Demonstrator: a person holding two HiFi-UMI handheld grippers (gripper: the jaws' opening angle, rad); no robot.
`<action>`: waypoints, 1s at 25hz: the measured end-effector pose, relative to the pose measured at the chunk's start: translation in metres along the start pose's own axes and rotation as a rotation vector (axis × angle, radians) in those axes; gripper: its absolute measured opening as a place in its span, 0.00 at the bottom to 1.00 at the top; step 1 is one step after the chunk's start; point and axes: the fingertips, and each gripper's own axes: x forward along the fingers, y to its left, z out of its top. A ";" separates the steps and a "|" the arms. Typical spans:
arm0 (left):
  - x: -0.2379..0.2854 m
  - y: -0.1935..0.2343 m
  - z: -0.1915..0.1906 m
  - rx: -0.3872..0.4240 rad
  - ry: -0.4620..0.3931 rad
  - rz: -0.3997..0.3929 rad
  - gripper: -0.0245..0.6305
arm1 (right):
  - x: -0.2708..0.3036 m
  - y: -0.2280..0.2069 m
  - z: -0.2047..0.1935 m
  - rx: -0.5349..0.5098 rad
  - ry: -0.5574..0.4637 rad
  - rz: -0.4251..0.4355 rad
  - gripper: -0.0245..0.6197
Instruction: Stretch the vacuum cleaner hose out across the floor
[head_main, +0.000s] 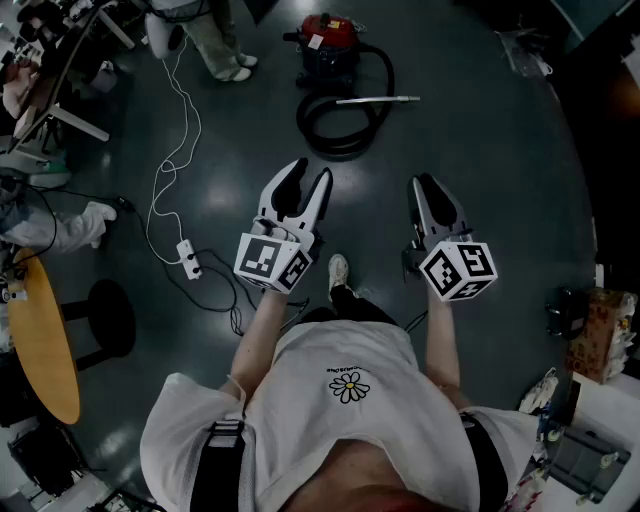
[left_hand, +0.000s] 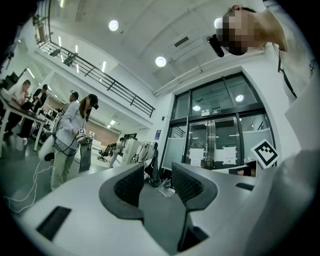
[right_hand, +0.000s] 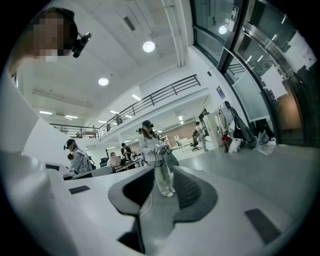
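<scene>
A red vacuum cleaner (head_main: 328, 45) stands on the dark floor at the top of the head view. Its black hose (head_main: 345, 125) lies coiled in a loop in front of it, with a silver wand (head_main: 376, 100) across the loop. Both grippers are held level well short of the hose, apart from it. My left gripper (head_main: 307, 180) is open with nothing between its fingers (left_hand: 131, 186). My right gripper (head_main: 428, 190) has its jaws together and holds nothing. Neither gripper view shows the vacuum; my left gripper (left_hand: 157, 182) faces glass doors and my right gripper (right_hand: 162, 187) faces a standing person (right_hand: 155, 155).
A white cable runs down the floor to a power strip (head_main: 188, 258) at the left, with black cables beside it. A person's legs (head_main: 225, 50) stand next to the vacuum. A round wooden table (head_main: 45, 340) and black stool (head_main: 110, 315) are at the left, boxes (head_main: 600, 330) at the right.
</scene>
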 end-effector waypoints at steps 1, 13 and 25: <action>0.017 0.013 0.007 0.007 -0.010 0.006 0.28 | 0.025 -0.007 0.012 -0.019 -0.009 0.010 0.25; 0.191 0.203 0.003 0.026 0.013 0.111 0.32 | 0.272 -0.059 0.042 -0.066 0.118 0.262 0.43; 0.376 0.349 -0.076 -0.003 0.295 0.048 0.47 | 0.474 -0.184 0.031 -0.343 0.354 0.167 0.43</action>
